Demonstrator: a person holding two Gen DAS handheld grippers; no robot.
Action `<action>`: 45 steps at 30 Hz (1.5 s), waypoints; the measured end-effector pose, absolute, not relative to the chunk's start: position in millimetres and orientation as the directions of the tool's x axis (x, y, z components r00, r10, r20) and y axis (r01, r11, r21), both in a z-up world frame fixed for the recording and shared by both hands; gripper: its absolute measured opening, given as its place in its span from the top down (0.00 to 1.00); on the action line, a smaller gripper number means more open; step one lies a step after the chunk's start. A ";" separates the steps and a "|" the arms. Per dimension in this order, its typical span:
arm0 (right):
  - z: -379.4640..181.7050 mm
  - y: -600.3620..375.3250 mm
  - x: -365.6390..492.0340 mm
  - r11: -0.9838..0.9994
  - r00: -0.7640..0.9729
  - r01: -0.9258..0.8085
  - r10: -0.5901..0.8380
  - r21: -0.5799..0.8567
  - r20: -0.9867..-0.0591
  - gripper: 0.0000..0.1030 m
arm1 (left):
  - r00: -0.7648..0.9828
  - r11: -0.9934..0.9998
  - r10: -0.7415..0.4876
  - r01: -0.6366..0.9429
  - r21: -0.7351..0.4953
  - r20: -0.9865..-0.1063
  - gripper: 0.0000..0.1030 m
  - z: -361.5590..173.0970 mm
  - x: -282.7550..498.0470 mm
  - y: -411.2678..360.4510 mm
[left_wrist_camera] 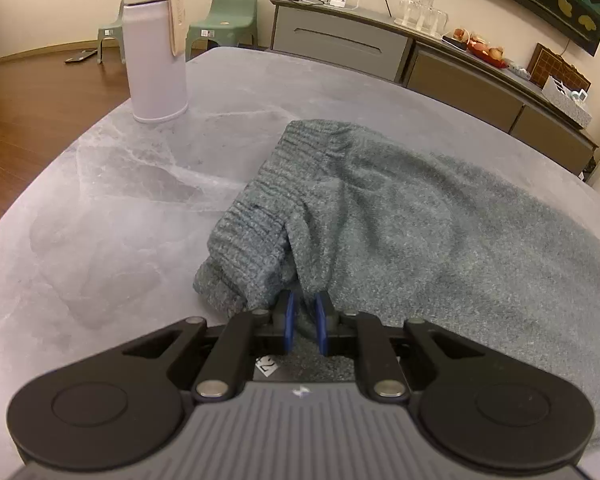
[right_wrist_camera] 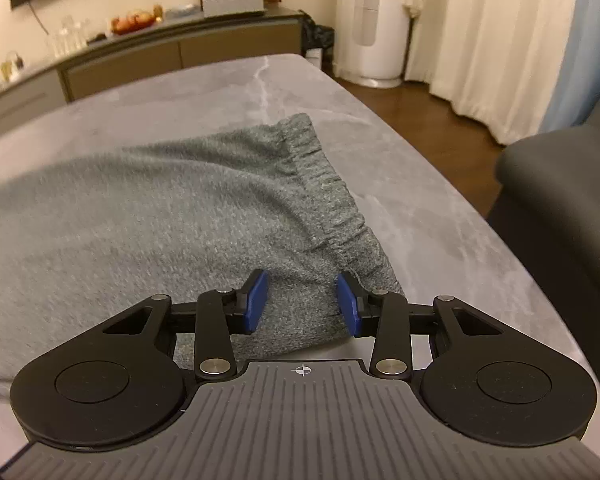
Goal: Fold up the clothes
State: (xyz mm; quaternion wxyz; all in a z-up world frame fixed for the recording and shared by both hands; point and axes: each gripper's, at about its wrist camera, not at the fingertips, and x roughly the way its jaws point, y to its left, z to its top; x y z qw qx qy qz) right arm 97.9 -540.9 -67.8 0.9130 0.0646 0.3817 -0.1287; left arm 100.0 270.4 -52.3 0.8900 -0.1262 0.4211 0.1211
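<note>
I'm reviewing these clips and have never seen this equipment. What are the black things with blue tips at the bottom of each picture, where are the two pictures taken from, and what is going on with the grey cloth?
Each picture comes from a wide-angle camera mounted on a handheld two-finger gripper; a person holds one in each hand. The black linkages and blue pads are the gripper's own fingers.

A grey knitted garment lies on a grey marble-look table. The left gripper has pinched fabric beside a ribbed cuff. The right gripper is open, its pads straddling the cloth near the elastic waistband without clamping it.

A white flask stands on the table.

Both wrist views low, close over table (left_wrist_camera: 100, 208); shared: grey garment (left_wrist_camera: 420, 220), sideboard (right_wrist_camera: 140, 56).
</note>
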 end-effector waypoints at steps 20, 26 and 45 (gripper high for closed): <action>-32.7 -576.3 54.6 0.931 0.826 0.306 -0.155 0.200 -0.542 0.94 | 0.638 0.974 0.047 -0.199 -0.105 -0.769 0.77 -44.5 127.8 174.7; -65.0 -593.3 80.1 0.925 0.723 0.352 -0.173 0.142 -0.669 0.93 | 0.595 0.977 0.073 -0.205 -0.064 -0.800 0.79 -58.2 130.5 179.6; -69.8 -512.6 117.6 0.960 0.678 0.263 -0.252 -0.093 -0.690 0.47 | 0.649 0.882 0.116 -0.416 -0.223 -0.752 0.78 -55.1 109.2 253.6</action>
